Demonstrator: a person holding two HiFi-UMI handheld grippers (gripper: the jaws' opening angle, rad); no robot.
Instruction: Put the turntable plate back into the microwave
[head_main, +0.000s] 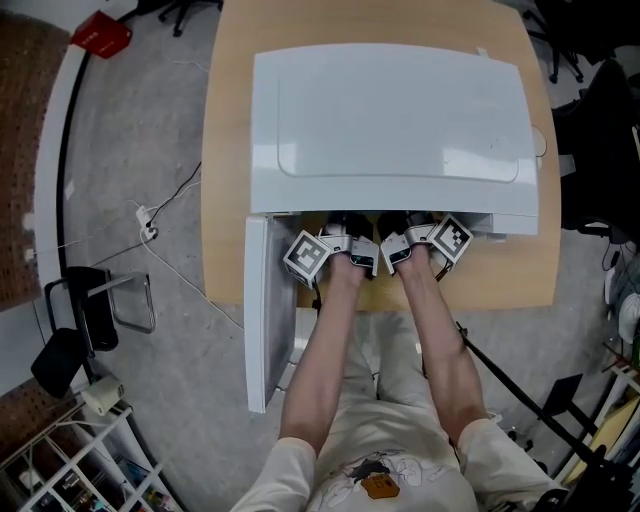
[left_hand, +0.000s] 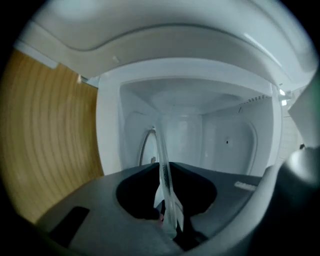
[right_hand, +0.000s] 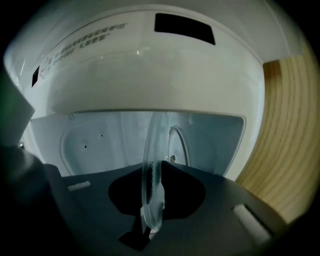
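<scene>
A white microwave (head_main: 390, 120) stands on a wooden table (head_main: 228, 150), its door (head_main: 268, 310) swung open to the left. Both grippers reach side by side into the opening, the left gripper (head_main: 345, 248) beside the right gripper (head_main: 407, 248). The clear glass turntable plate (left_hand: 164, 165) shows edge-on between the left gripper's (left_hand: 167, 220) jaws, which are shut on its rim. In the right gripper view the same plate (right_hand: 151, 165) stands edge-on with the right gripper (right_hand: 150, 220) shut on it. The plate points into the white cavity (left_hand: 225, 135). From the head view the plate is hidden.
The open door juts out past the table's front edge on the left. On the grey floor lie a cable with a power strip (head_main: 147, 225) and a black chair (head_main: 90, 310). A wire shelf (head_main: 70, 460) stands at the lower left, black stands at the right.
</scene>
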